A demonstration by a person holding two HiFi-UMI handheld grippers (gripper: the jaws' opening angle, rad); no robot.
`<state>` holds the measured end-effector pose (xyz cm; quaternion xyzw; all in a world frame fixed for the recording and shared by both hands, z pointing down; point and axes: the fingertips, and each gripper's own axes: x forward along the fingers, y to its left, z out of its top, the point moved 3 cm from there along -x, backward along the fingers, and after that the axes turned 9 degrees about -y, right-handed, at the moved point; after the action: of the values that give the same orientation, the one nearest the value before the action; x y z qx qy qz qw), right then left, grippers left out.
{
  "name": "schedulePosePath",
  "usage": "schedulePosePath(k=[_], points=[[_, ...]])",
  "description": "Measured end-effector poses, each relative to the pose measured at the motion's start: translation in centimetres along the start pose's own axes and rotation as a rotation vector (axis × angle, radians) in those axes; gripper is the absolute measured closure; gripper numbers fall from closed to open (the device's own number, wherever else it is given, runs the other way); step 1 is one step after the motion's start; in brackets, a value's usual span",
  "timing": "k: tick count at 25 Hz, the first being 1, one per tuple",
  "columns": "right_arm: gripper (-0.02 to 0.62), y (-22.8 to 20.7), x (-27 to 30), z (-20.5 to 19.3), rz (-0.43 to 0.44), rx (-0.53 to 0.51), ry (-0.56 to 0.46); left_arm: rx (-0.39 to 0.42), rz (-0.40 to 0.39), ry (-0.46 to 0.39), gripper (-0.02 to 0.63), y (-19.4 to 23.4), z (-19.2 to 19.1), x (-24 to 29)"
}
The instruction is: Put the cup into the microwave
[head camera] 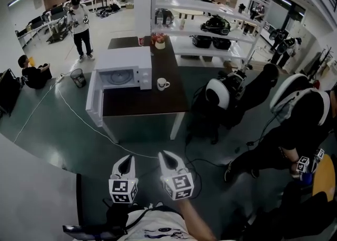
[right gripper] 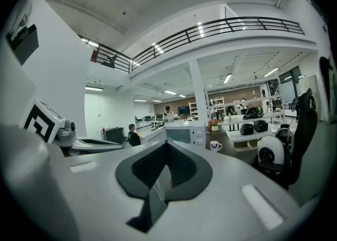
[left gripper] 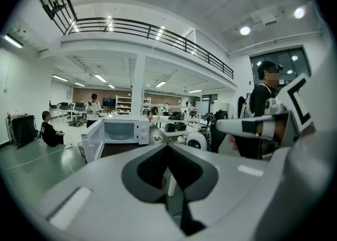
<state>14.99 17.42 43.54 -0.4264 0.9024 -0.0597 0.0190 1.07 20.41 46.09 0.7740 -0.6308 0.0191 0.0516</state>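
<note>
A white cup (head camera: pixel 162 83) stands on the dark brown table (head camera: pixel 142 103), just right of the white microwave (head camera: pixel 124 69). The microwave door (head camera: pixel 95 98) hangs open to the left. Both grippers hover side by side over the floor, well short of the table's near edge. My left gripper (head camera: pixel 128 158) and my right gripper (head camera: pixel 165 154) are both shut, with nothing in either. In the left gripper view the shut left gripper (left gripper: pixel 167 146) points toward the microwave (left gripper: pixel 121 129) and cup (left gripper: pixel 157 138). The right gripper (right gripper: pixel 167 142) faces the microwave (right gripper: pixel 184 133) and cup (right gripper: pixel 215 144).
A black office chair with a white headrest (head camera: pixel 218 95) stands right of the table. A person in black (head camera: pixel 295 124) is at the right. Shelving (head camera: pixel 205 29) runs behind the table, with potted flowers (head camera: pixel 159 41) at its far end. A cable (head camera: pixel 79 113) crosses the floor.
</note>
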Motion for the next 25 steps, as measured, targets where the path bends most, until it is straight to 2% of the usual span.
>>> schedulePosePath(k=[6,10,19,25], points=[[0.594,0.7,1.2,-0.1,0.044,0.019,0.012,0.002,0.018,0.031,0.607,0.2,-0.6,-0.3],[0.594,0.9,2.8,-0.2,0.044,0.011,0.019,-0.013,0.007,0.029,0.607,1.2,-0.8,1.1],[0.594,1.4,8.3,0.0,0.017,-0.016,0.034,-0.036,-0.039,-0.026,0.607,5.4,0.9,5.9],[0.594,2.4,11.9,-0.8,0.022,-0.015,0.059,-0.062,-0.042,-0.003,0.606,8.7,0.3,6.9]])
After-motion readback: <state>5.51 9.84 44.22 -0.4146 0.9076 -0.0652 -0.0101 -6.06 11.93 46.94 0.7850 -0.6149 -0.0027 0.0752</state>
